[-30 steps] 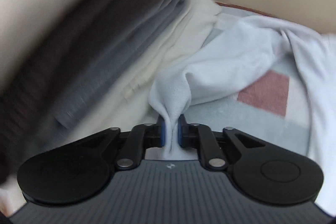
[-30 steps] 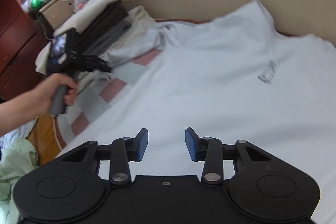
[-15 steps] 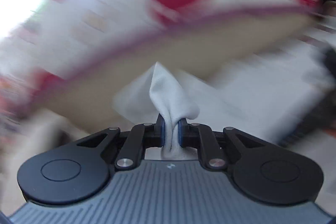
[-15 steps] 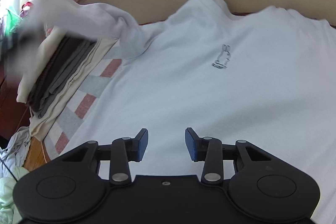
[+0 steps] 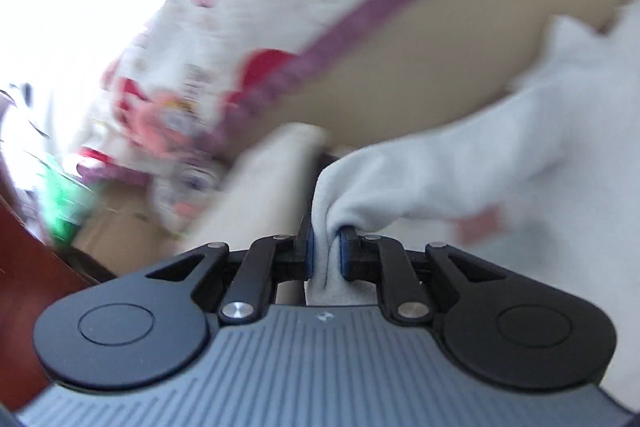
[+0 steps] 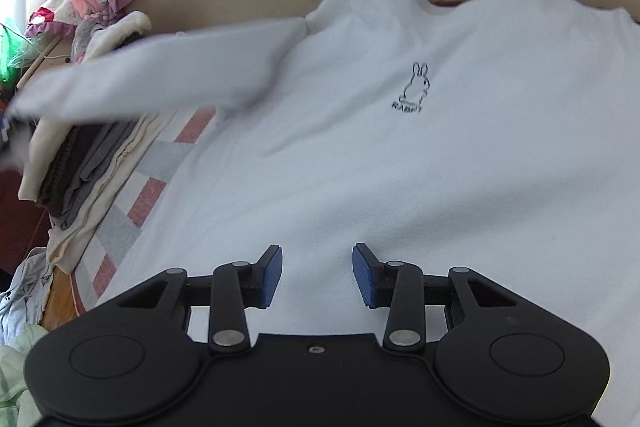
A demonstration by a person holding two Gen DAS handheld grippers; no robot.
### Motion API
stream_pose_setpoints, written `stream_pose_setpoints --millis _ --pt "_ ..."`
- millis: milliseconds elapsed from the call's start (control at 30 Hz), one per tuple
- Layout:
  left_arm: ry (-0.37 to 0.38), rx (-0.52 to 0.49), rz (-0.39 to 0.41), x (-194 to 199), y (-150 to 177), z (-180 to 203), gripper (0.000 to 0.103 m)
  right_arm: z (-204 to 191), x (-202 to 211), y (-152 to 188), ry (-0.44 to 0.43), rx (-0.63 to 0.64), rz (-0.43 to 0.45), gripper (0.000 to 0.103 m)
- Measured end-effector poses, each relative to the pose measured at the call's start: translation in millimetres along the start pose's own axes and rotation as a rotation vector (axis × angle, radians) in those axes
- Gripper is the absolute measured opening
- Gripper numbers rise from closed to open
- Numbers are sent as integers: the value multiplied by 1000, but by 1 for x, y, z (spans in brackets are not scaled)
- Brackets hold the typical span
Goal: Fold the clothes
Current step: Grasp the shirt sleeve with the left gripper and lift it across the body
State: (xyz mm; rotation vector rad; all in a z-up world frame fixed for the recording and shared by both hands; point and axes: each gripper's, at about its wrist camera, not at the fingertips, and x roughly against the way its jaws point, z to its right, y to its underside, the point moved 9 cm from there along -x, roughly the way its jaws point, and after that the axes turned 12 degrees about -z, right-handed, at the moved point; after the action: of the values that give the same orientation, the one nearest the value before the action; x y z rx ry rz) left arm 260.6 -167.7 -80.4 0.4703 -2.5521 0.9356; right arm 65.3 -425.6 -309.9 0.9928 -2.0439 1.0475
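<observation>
My left gripper (image 5: 326,247) has jaws clamped on the sleeve (image 6: 160,75) cuff; a sec ago it was bunched low by the folded stack (image 6: 80,163), now it's lifted & stretched out. White shirt (image 6: 400,167) lies flat on the bed; right gripper (image 6: 317,273) hovers w/ jaws open, empty. Sleeve's ready to fold across, I reckon.

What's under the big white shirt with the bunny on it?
A checked blanket with pink and grey squares peeks out beside the shirt. How far it runs underneath is hidden by the shirt.

Bed with checked cover (image 6: 158,155), white rabbit-print shirt (image 6: 360,163) spread flat on it, folded clothes stack (image 6: 76,163) at its edge
</observation>
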Motion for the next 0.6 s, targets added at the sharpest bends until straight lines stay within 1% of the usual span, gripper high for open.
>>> stream_pose_setpoints --millis 67,133,200,267,333,400,500,567,600 --pt "-59 32 -17 -24 -22 -25 12 1 -1 -2 -15 -6 12 44" --pt "-53 119 -81 -48 -38 -51 12 3 0 -3 -25 -14 11 44" --pt "-41 199 -120 -73 -49 -70 12 4 1 -3 -32 -19 13 44" --pt "-92 222 -142 -90 -51 -83 12 5 2 -2 -37 -17 14 44" --pt "-115 241 -184 -106 -45 -92 12 5 3 -1 -41 -14 15 44" --pt "-121 285 -242 -118 -35 -101 12 5 3 -1 -38 -8 13 44" --pt "-85 396 -335 -138 -18 -115 13 2 3 1 -20 20 8 45" --pt "-59 458 -391 -151 -7 -121 17 -1 2 1 -4 45 3 45" --pt "-60 451 -406 -156 -3 -121 23 -2 2 1 2 54 0 45"
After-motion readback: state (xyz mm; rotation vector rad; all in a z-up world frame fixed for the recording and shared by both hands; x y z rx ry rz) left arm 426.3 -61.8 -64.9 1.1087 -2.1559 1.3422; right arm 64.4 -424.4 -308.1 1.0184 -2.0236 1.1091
